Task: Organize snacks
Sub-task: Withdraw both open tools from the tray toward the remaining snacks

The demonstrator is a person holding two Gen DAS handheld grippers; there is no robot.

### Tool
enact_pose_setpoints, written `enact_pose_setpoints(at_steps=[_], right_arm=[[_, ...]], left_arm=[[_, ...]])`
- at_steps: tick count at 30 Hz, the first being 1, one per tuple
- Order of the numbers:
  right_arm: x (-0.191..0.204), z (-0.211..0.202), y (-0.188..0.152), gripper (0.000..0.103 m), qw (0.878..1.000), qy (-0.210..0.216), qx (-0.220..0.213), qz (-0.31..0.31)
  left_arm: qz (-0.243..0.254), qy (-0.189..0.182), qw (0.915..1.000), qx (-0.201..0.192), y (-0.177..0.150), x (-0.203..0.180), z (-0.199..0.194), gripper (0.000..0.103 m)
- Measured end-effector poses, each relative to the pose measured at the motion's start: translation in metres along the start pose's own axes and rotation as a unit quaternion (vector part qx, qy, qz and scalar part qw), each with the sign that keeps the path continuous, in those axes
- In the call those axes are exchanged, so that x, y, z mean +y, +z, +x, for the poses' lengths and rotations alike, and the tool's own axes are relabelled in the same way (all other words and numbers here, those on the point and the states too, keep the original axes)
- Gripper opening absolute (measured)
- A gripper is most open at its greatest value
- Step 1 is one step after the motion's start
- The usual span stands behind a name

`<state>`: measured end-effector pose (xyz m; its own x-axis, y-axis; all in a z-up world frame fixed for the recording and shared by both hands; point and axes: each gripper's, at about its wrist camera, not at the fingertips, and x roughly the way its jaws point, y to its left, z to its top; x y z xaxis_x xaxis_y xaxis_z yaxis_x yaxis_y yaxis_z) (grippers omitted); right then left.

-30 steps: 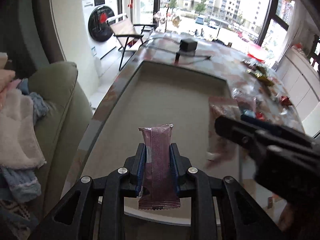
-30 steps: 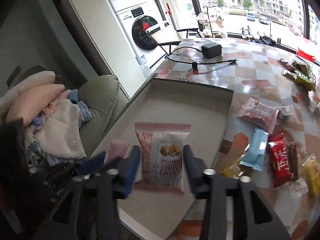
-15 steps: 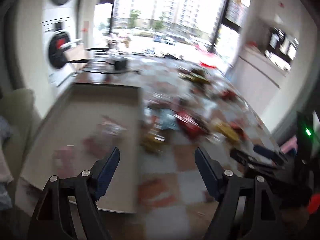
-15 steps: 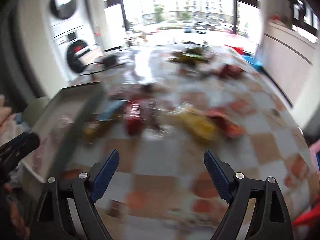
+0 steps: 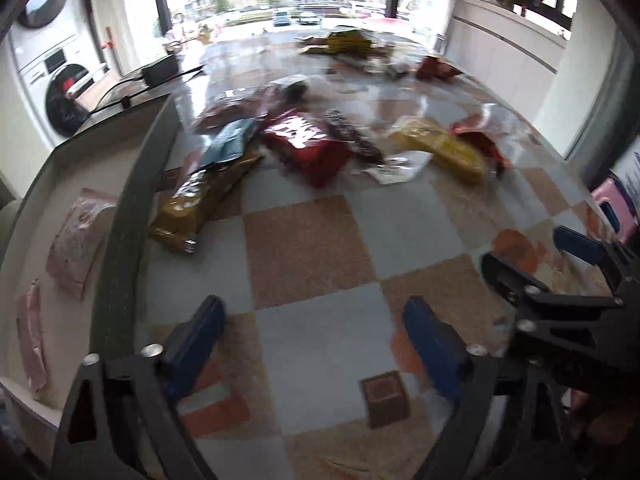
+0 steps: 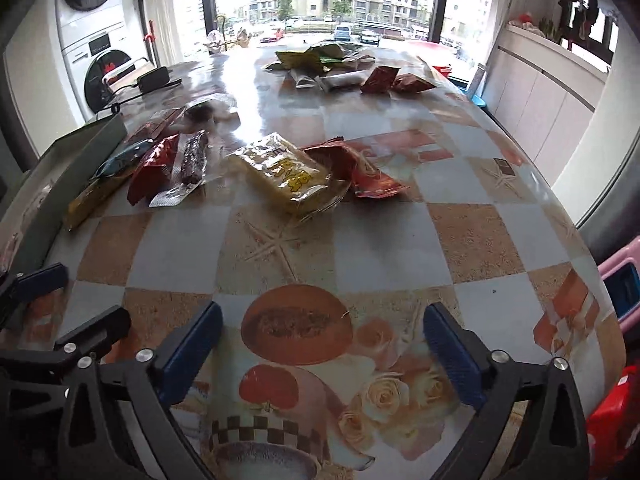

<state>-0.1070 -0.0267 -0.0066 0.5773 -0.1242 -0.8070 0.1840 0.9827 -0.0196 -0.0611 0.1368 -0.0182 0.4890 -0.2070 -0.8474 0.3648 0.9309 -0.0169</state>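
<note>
My right gripper (image 6: pixel 322 344) fills the bottom of the frame, its blue pads wide apart after just spreading, with nothing between them but the patterned tablecloth (image 6: pixel 384 240). At lower left my left gripper (image 6: pixel 76 298) pokes in, also gaping. Above centre lies a yellow packet (image 6: pixel 286 172), a red wrapper (image 6: pixel 360 174) touching its right side. Left of them sit a dark bar (image 6: pixel 194 158) and a red packet (image 6: pixel 154 168), near the grey tray (image 6: pixel 80 148) at the left edge.
</note>
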Motion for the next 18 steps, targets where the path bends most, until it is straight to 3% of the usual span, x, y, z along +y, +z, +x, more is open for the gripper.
enact_pose_setpoints(at_steps=[14, 18], right_arm=[[-0.0003, 0.0033, 0.0059, 0.102, 1.0, 0.0, 0.005, 0.006], [-0.0009, 0.0031, 0.0058, 0.102, 1.0, 0.003, 0.0, 0.003]], left_arm=[[-0.006, 0.003, 0.9999, -0.01, -0.0028, 0.0077, 0.0001, 0.103], [-0.013, 0.006, 0.9994, -0.032, -0.0054, 0.01, -0.0006, 0.103]])
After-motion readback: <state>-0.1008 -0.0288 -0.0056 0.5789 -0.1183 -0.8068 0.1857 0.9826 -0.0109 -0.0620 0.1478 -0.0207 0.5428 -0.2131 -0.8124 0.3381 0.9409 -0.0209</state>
